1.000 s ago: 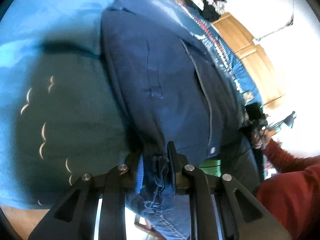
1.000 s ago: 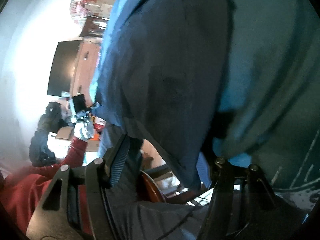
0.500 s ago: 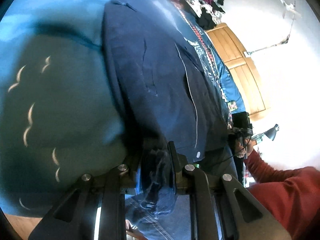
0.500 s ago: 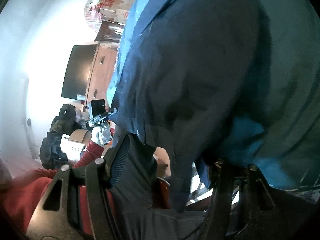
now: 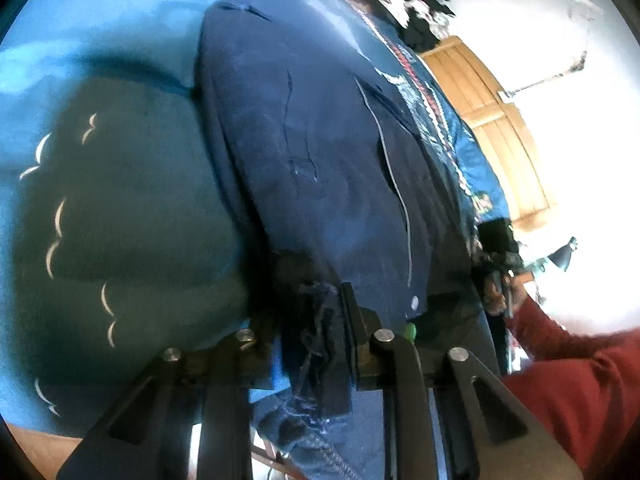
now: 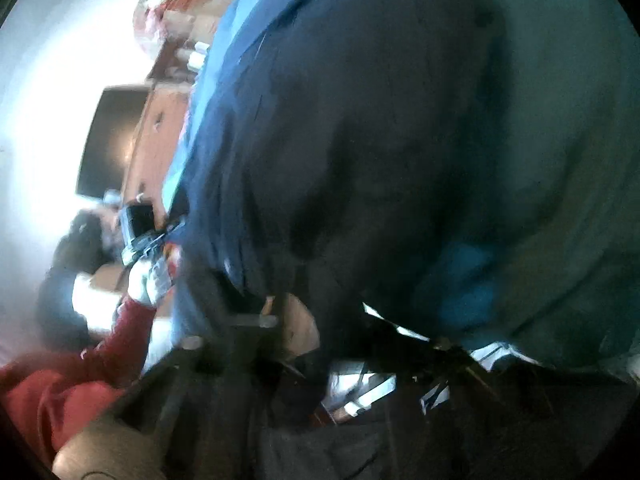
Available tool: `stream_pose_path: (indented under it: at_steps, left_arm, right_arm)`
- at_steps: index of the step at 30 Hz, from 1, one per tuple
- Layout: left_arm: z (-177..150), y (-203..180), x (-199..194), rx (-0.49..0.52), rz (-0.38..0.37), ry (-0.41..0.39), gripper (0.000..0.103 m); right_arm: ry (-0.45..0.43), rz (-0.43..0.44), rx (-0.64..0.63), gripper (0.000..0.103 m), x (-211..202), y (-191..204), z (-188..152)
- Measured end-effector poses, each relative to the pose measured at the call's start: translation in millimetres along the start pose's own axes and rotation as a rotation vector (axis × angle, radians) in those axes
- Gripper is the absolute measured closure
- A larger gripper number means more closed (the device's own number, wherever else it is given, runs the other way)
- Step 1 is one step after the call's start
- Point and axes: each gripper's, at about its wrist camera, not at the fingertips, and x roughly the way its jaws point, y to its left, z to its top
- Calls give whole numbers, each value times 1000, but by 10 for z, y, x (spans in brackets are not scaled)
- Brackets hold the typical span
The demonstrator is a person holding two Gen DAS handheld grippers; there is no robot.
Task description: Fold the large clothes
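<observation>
White walls, brightly lit — wooden door [image 5: 496, 120], desk lamp [image 5: 562, 256], dark screen [image 6: 108, 140] beside a wooden cabinet [image 6: 156, 136].

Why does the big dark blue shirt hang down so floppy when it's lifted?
The dark blue shirt is probably soft and limp: it drapes from where the left gripper pinches its edge. Its bulk suggests some weight, so it likely sags. The frayed edge looks unlikely to slip.

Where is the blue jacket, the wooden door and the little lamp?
jacket [image 5: 320, 152], left wrist view, on the middle of its front panel.
wooden door [image 5: 508, 128], left wrist view, on its middle panel.
lamp [image 5: 562, 258], left wrist view, on its dark shade.
</observation>
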Motion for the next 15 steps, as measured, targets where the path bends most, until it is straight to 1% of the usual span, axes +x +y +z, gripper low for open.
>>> stream_pose_path:
  at_steps: [1, 2, 4, 6, 8, 9, 10, 13, 15]
  left_arm:
    - [0, -119, -44, 3, 8, -28, 92]
    - [14, -215, -115, 7, -10, -62, 93]
    - [106, -442, -321, 10, -56, -160, 93]
    - [303, -590, -532, -16, -131, -285, 93]
    - [554, -630, -628, -46, -188, -371, 93]
    - [725, -631, -653, -62, -218, -408, 95]
    - [881, -629, -670, -66, -226, -428, 96]
    - [1516, -598, -657, -74, -239, -481, 96]
    - [1993, -553, -571, -86, -227, -496, 96]
  right_arm:
    - [-51, 22, -17, 96, -122, 132, -1]
    - [-89, 47, -27, 96, -229, 244, 1]
    - [-174, 113, -44, 96, -473, 465, 36]
    - [-232, 185, -51, 96, -645, 593, 136]
    - [-274, 231, -56, 96, -767, 682, 311]
    - [-290, 251, -56, 96, -819, 711, 442]
    - [-307, 261, -58, 96, -870, 728, 613]
    - [-348, 289, -56, 96, -978, 707, 1206]
    - [-366, 303, -49, 96, -1009, 640, 1655]
